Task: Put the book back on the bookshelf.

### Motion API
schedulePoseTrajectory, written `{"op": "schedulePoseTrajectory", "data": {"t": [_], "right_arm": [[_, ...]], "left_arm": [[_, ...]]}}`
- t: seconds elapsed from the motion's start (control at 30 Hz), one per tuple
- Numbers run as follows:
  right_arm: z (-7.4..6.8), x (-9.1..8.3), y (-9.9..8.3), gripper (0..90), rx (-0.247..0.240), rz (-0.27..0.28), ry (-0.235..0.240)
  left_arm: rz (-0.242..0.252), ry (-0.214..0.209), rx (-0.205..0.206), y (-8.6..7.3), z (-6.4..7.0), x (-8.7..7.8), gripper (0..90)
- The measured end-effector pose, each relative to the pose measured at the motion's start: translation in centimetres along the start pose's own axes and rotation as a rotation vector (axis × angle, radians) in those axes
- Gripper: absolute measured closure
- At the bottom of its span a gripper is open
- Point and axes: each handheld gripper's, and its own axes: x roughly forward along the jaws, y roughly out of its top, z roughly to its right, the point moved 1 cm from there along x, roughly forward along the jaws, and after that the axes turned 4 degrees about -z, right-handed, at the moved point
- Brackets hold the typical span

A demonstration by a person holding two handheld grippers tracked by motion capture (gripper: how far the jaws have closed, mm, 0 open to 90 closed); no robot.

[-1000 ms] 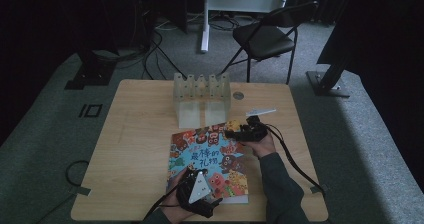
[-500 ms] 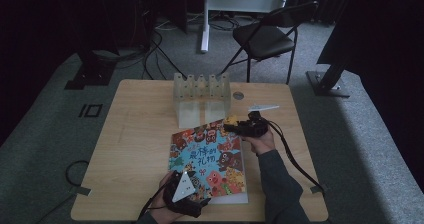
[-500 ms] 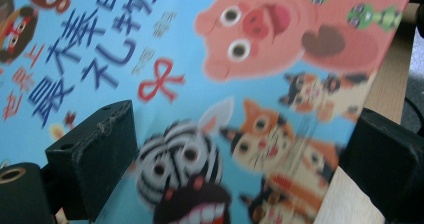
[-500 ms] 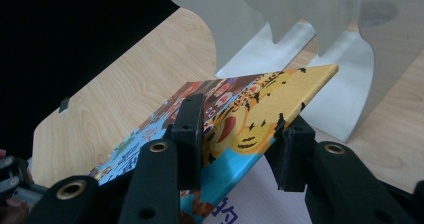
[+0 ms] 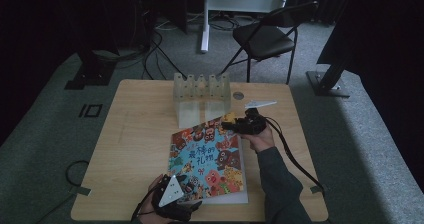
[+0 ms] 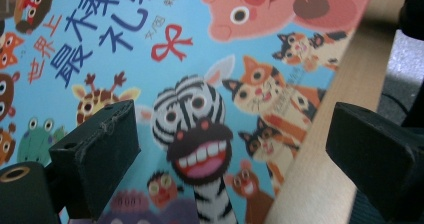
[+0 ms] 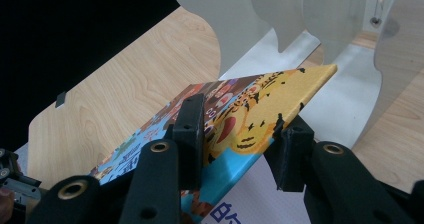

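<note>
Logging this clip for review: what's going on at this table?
A person works a picture book with two handheld grippers. The right gripper is shut on the book's far corner, lifted off the table and pointing toward the translucent slotted rack. The left gripper hangs open over the near corner of the cover, gripping nothing.

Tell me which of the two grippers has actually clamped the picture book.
The right gripper: its jaws pinch the picture book at its far corner by the divider rack. The left gripper hovers open above the cover.
</note>
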Motion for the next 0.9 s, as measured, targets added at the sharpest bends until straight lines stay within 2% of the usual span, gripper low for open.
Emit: {"op": "schedulePoseTrajectory", "data": {"t": [0.23,0.33,0.4,0.43,0.47,0.53,0.63,0.9], "right_arm": [[-0.8,-0.3,0.4,63.5,-0.029,0.013,-0.017],[-1.0,-0.4,0.5,63.7,-0.032,0.021,-0.016],[-1.2,-0.5,0.5,63.8,-0.035,0.023,-0.019],[-1.4,-0.6,0.6,64.2,-0.041,0.031,-0.019],[-1.5,-0.7,0.6,64.4,-0.040,0.036,-0.020],[-1.5,-0.9,0.7,65.1,-0.044,0.045,-0.019],[-1.7,-1.4,0.8,66.1,-0.049,0.058,-0.011],[-2.4,-2.8,1.2,68.7,-0.075,0.095,-0.012]], "left_arm": [[0.015,0.023,-0.061,-0.7,-1.4,-1.1,6.9],[0.011,0.032,-0.079,-0.8,-2.2,-1.1,6.8],[0.011,0.032,-0.079,-0.8,-2.2,-1.1,6.8],[0.014,0.036,-0.105,-0.9,-3.0,-1.1,6.8],[0.014,0.036,-0.105,-0.9,-3.0,-1.1,6.8],[0.017,0.051,-0.117,-0.8,-3.9,-1.3,6.8],[0.019,0.079,-0.106,-0.6,-4.5,-1.7,6.8],[0.032,0.102,-0.134,-0.4,-6.2,-2.1,6.9]]}}
